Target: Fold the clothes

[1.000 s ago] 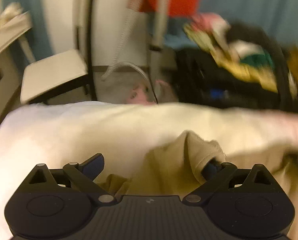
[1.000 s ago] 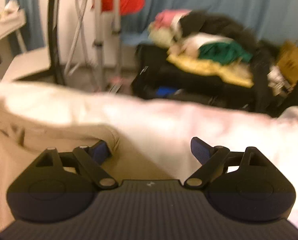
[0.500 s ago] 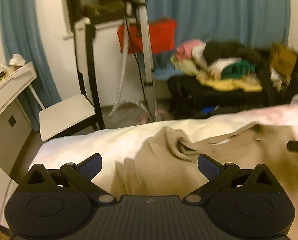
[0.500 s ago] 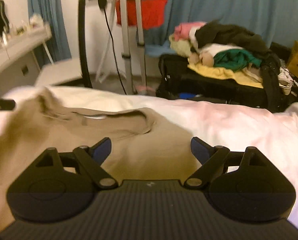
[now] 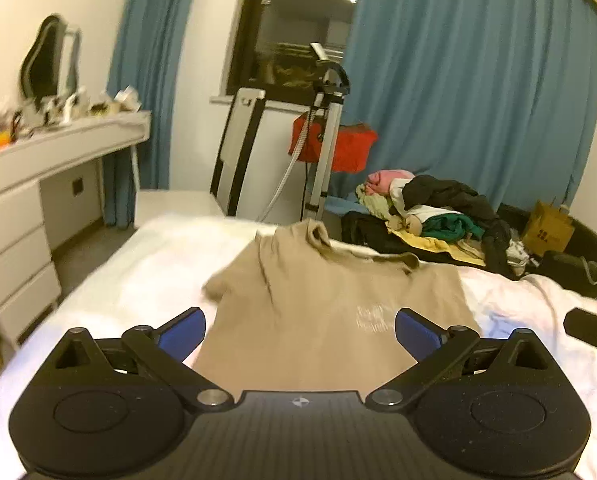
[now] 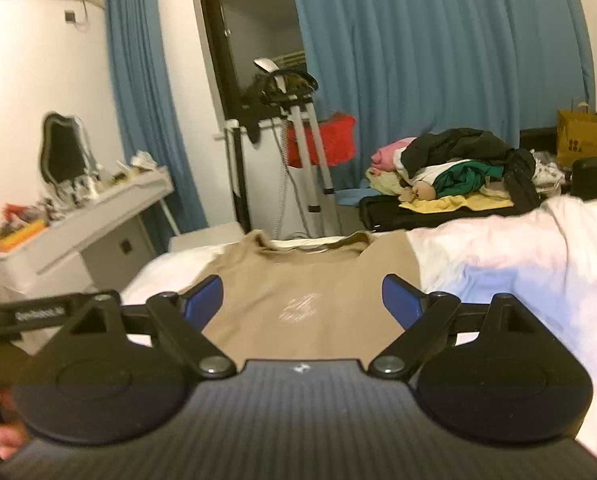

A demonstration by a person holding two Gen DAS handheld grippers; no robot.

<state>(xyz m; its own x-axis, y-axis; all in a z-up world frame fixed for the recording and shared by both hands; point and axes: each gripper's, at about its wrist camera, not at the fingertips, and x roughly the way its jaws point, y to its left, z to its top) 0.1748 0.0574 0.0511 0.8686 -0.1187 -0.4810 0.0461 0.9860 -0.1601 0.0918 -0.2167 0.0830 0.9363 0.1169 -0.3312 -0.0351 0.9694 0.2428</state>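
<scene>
A tan T-shirt (image 5: 322, 300) with a pale chest print lies front up on the white bed (image 5: 146, 280), collar at the far edge, its left sleeve bunched. It also shows in the right wrist view (image 6: 310, 292). My left gripper (image 5: 300, 330) is open and empty, held above the shirt's near part. My right gripper (image 6: 302, 300) is open and empty above the same shirt. The left gripper's body (image 6: 38, 312) shows at the right view's left edge, and part of the right gripper (image 5: 590, 332) at the left view's right edge.
A pile of mixed clothes (image 5: 438, 212) lies on a black case beyond the bed. A garment steamer stand (image 5: 326, 128) and a white chair (image 5: 178, 200) stand behind the bed. A white dresser (image 5: 38, 184) with clutter is at the left. Blue curtains cover the back wall.
Both grippers let go of the shirt and rose back from it. The shirt, held bunched a second ago, now lies spread on the bed.
</scene>
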